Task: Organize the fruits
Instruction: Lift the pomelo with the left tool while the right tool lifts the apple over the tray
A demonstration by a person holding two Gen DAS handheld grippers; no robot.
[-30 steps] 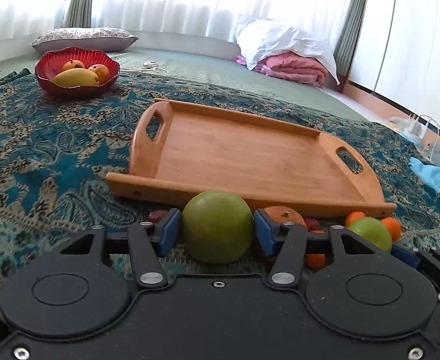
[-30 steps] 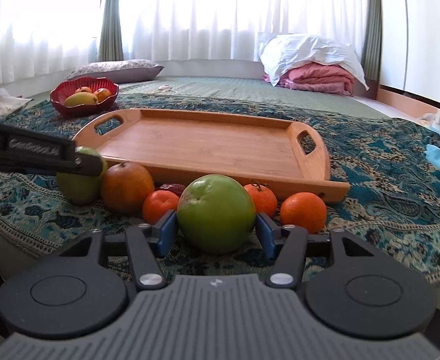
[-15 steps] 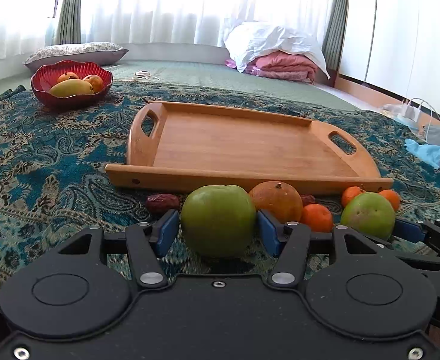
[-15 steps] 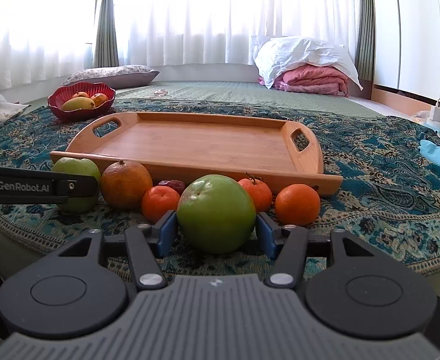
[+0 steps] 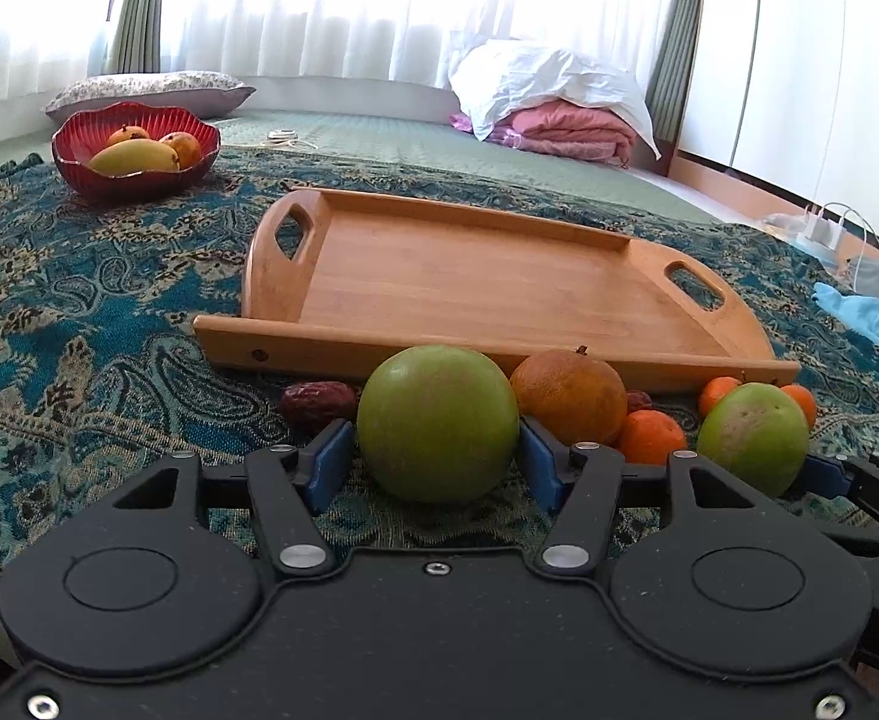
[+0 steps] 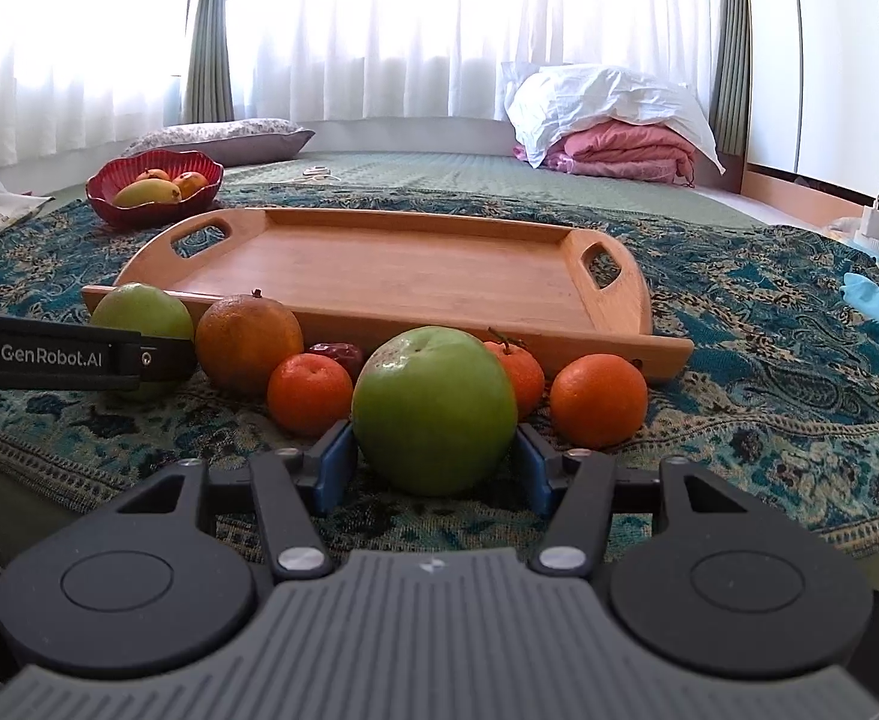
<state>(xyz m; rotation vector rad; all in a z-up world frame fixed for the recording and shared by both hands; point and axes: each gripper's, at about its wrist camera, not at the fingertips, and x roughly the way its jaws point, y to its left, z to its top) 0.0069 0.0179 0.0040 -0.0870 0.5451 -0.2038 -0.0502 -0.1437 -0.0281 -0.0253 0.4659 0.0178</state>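
Left gripper [image 5: 437, 461]: jaws have just been opening, now spread slightly off the left green apple [image 5: 437, 423] resting on the patterned cloth [image 5: 79, 324] before the wooden tray [image 5: 499, 282] near edge. Right gripper [image 6: 433, 461]: unchanged, spread, pads flanking the right green apple [image 6: 433, 411], contact unclear.

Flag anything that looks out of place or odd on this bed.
Nothing is spilled or damaged. The only oddity: the wooden tray sits bare while the fruit, including both green apples, lies loose on the blanket before it.
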